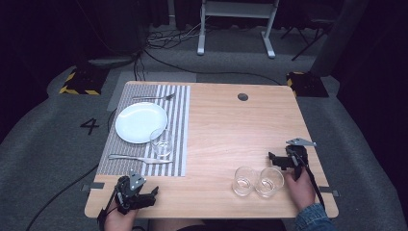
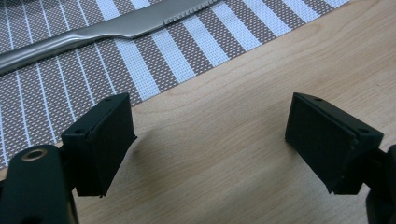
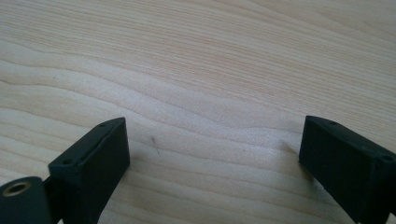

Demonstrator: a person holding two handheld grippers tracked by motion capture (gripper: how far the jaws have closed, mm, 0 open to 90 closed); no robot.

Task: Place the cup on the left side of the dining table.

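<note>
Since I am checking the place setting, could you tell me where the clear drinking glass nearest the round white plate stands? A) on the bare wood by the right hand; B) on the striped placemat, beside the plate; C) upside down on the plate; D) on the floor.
B: the clear drinking glass stands upright on the striped placemat, against the near right edge of the round white plate.

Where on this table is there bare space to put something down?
The widest free patch is the bare wood of the table between the striped placemat and the right tool, up to the round hole. The placemat is crowded: plate, glass, knife, fork. Two glasses fill the near right.
</note>
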